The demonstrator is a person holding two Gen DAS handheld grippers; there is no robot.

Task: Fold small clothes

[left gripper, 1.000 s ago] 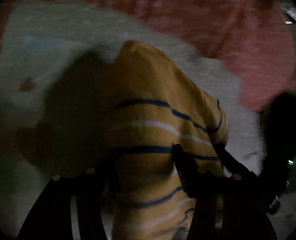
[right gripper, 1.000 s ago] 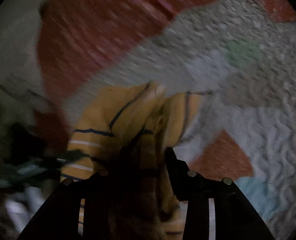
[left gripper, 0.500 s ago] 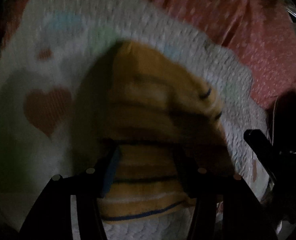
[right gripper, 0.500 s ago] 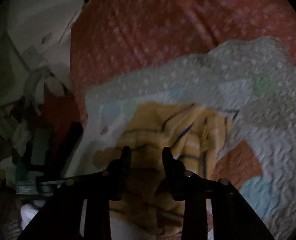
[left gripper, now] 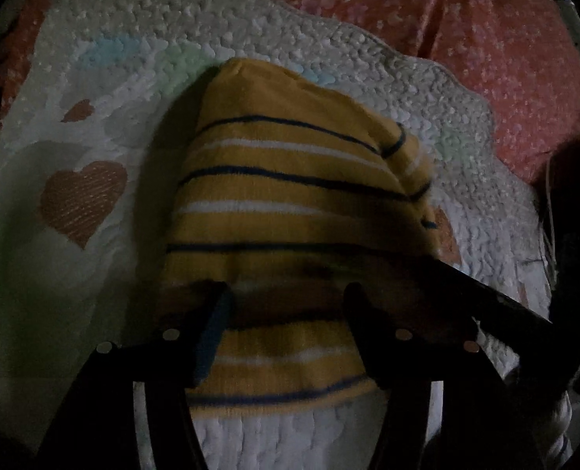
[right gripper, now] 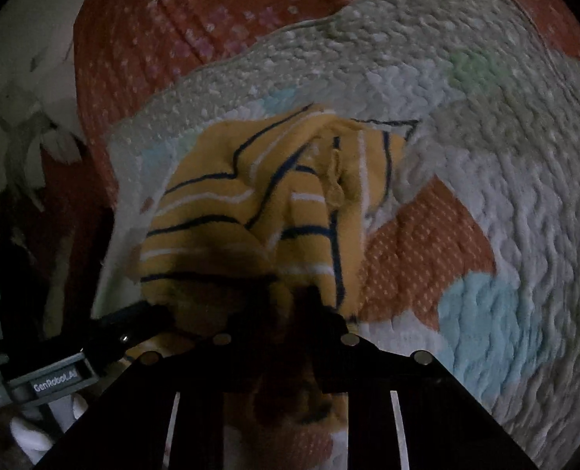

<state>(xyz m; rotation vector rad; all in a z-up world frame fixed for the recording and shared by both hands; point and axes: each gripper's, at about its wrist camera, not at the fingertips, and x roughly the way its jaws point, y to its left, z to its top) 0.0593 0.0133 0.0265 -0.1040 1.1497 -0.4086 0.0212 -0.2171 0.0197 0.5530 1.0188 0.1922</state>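
Garment (left gripper: pixel 290 180), a small yellow knit with navy and white stripes, lying doubled over on the quilted play mat (left gripper: pixel 74 258), which itself rests on a coral floral bedspread (left gripper: pixel 505 51); compared with one second ago, when the knit hung lifted and draped from both tools, it is now lowered flat onto the mat, its folded edge toward the far side in the left wrist view; the left gripper (left gripper: pixel 286 309) stands with its fingers spread wide, straddling the near hem without pinching it, whereas half a second ago the cloth sat tighter between them, which suggests a release has just occurred; the right gripper (right gripper: pixel 286 301) is seen with its fingers drawn narrow over a bunched corner of the knit (right gripper: pixel 258 211), though deep shadow at the tips makes it impossible to tell whether cloth is actually clamped; from the right wrist view the far side of the garment appears rumpled, with a sleeve or collar ridge raised at the centre, and the left tool's body (right gripper: pixel 51 376) enters at the lower left; judged against the task, one fold seems laid down but not yet tidy; the likely next need is smoothing the rumpled side or a second fold across the stripes; the soft knit may spring open if left unpressed.
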